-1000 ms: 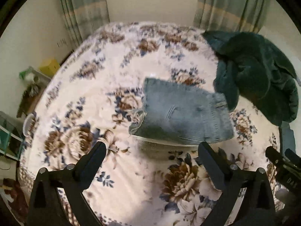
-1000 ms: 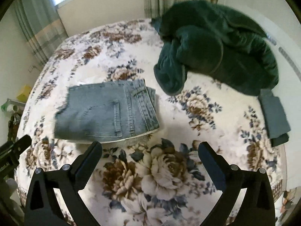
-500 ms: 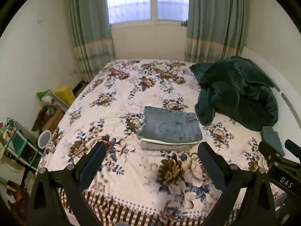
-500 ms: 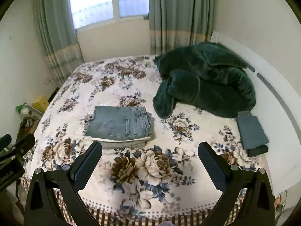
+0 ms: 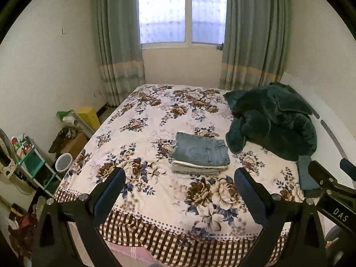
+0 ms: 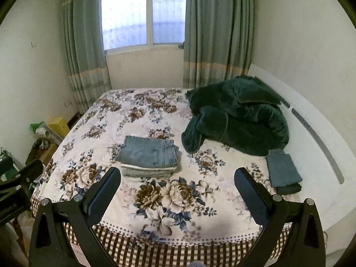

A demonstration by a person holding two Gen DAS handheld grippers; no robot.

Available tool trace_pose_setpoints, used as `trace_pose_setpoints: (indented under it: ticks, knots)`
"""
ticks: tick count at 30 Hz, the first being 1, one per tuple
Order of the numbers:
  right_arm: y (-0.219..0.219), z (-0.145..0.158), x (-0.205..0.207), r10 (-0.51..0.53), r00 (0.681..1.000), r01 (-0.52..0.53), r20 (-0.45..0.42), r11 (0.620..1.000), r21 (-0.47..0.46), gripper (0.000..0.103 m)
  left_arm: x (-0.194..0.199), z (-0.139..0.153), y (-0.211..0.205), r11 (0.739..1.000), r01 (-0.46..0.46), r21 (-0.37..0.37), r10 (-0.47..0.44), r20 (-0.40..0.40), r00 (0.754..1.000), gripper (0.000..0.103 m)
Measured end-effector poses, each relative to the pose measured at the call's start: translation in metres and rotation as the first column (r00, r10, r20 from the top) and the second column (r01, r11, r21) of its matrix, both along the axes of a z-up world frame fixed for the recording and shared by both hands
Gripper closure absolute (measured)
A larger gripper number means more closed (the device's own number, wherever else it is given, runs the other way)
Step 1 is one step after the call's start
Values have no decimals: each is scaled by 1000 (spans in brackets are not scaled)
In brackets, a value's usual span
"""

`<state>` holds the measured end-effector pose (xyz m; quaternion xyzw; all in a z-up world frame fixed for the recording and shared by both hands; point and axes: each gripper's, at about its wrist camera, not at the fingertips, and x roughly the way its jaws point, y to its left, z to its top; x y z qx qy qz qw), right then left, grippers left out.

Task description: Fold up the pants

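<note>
Both wrist cameras are looking from beyond the bed's (image 5: 169, 202) foot toward the window (image 6: 144, 13). They are sharing the folded jeans (image 5: 201, 150), far off.

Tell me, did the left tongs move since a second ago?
Yes. The left tongs backed away from the folded jeans; the bed now shows whole, with its checked front edge below the tongs.

Faded blue denim pants (image 5: 201, 149), matt, coarse-woven, folded on paler cloth layers (image 5: 195, 170); printed floral bedspread (image 5: 155, 120), smooth cotton-like cloth; dark green plush blanket (image 5: 273, 122), faintly sheened; matt black plastic claws, left (image 5: 179, 190) and right (image 6: 178, 189), with bright metal screws.
</note>
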<state>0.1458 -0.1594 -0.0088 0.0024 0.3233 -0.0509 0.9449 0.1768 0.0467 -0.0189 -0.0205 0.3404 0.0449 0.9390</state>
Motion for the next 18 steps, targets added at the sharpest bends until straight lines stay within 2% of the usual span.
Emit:
trace_pose_setpoints:
  ticks: [1, 5, 18]
  knots:
    - [2, 4, -4, 0, 1000, 0, 1, 1000, -4, 0, -4, 2, 0, 1000, 2, 0, -2, 3, 1000, 3]
    - [8, 19, -22, 7, 1000, -7, 9, 1000, 0, 0, -16, 7, 0, 1000, 11, 2, -11, 16, 1000, 3]
    - [18, 33, -43, 15, 1000, -15, 23, 1000, 16, 0, -32, 13, -4, 1000, 6, 22, -7, 34, 999, 1]
